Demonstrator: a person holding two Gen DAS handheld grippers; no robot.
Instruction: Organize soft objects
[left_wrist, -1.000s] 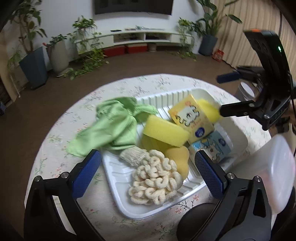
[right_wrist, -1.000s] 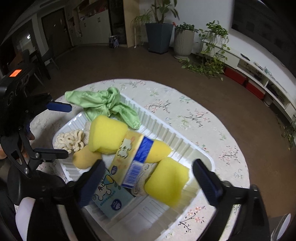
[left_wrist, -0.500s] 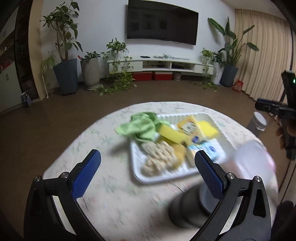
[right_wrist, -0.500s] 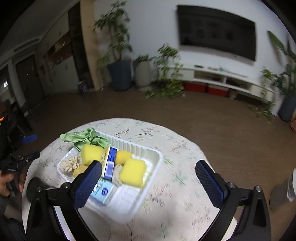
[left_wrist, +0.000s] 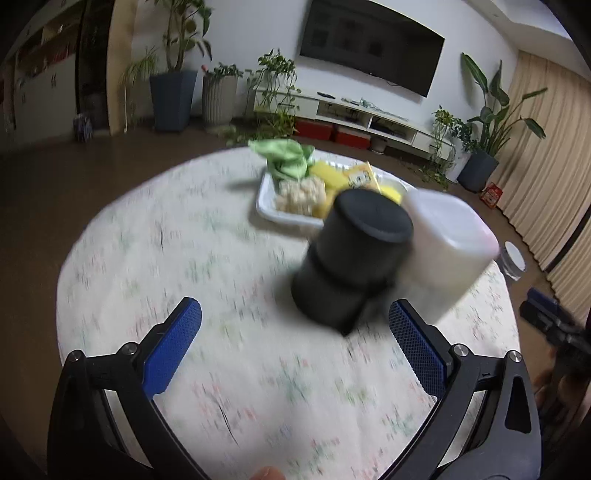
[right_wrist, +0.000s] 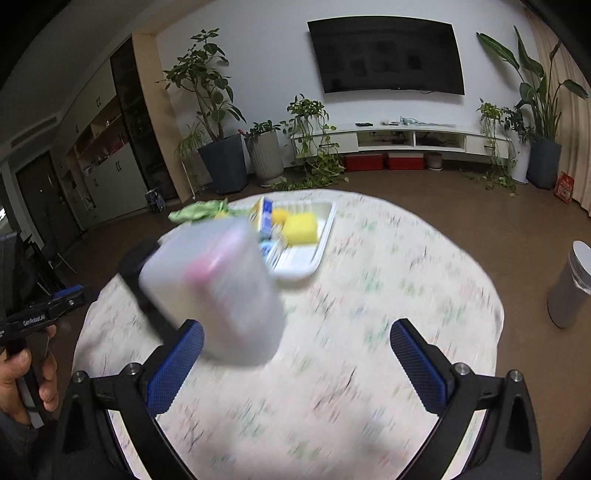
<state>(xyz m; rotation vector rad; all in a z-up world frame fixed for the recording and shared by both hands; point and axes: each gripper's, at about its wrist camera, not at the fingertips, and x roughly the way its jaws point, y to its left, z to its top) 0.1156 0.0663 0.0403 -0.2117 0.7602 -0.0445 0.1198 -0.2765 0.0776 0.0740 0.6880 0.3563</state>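
A white tray (left_wrist: 266, 210) sits at the far side of the round table. It holds a green cloth (left_wrist: 286, 157), yellow sponges (left_wrist: 327, 173), a knobbly cream mitt (left_wrist: 301, 192) and a yellow packet (left_wrist: 360, 177). In the right wrist view the tray (right_wrist: 321, 243) holds a yellow sponge (right_wrist: 301, 229), and the cloth (right_wrist: 197, 212) lies at its left. My left gripper (left_wrist: 293, 345) is open and empty, well back from the tray. My right gripper (right_wrist: 295, 363) is open and empty too. Both views are blurred.
A black cylinder (left_wrist: 354, 258) and a translucent white container (left_wrist: 447, 251) stand on the flowered tablecloth (left_wrist: 184, 258) between the grippers and the tray. The container (right_wrist: 214, 288) is close to my right gripper's left finger. A grey bin (right_wrist: 570, 284) stands on the floor at right.
Both grippers have pulled back from over the tray toward the near side of the table. The black cylinder and white container now stand in front of them. Both stay open.
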